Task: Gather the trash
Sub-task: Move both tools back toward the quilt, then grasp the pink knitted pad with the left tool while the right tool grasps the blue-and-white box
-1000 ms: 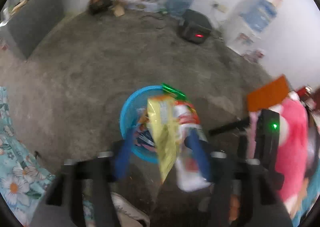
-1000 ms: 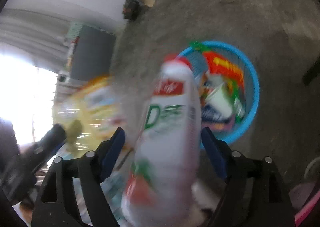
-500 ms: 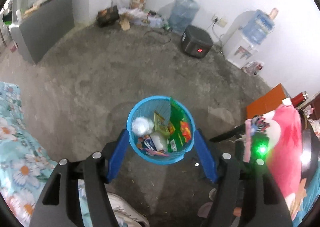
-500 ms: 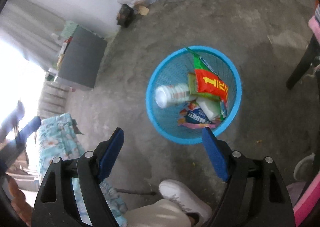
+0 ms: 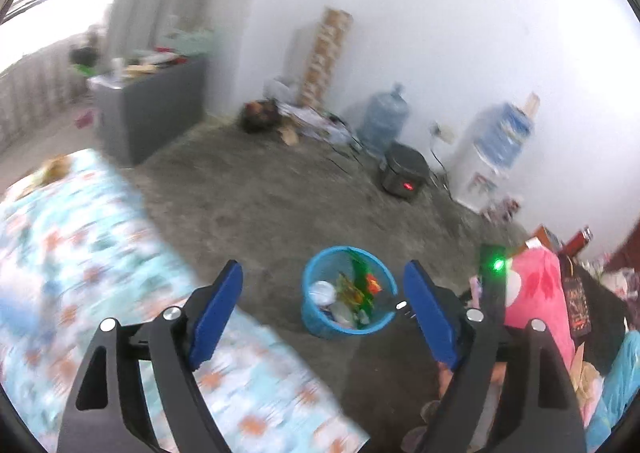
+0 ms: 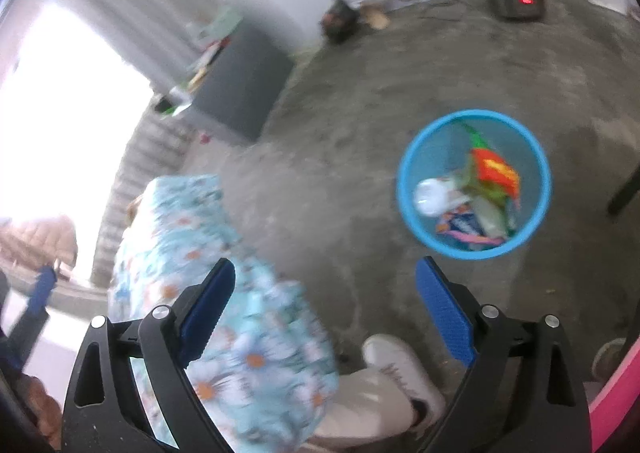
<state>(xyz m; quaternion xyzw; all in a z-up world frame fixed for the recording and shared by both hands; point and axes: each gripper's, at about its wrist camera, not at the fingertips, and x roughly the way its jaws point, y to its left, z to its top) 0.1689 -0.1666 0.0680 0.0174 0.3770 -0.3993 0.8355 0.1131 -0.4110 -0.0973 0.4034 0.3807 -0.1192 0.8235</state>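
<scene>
A round blue mesh trash basket (image 5: pixel 320 323) stands on the grey floor and holds a white bottle (image 5: pixel 321 290), snack wrappers (image 5: pixel 352 289) and other trash. In the right wrist view the basket (image 6: pixel 404 189) is at the right, with the bottle (image 6: pixel 431 195) and a red and green wrapper (image 6: pixel 494 169) inside. My left gripper (image 5: pixel 322 311) is open and empty, well above and behind the basket. My right gripper (image 6: pixel 324 305) is open and empty, above the floor left of the basket.
A floral blue bedspread (image 5: pixel 80 253) lies at the left, also in the right wrist view (image 6: pixel 224 293). A grey cabinet (image 5: pixel 148 117), a water jug (image 5: pixel 384 123), a black box with a red light (image 5: pixel 404 173) and a water dispenser (image 5: pixel 492 161) stand along the wall. My white shoe (image 6: pixel 400 365) is on the floor.
Both grippers let go of the wrapper and the bottle, which now lie in the basket. Both have since pulled up and left, away from the basket, toward the bed.
</scene>
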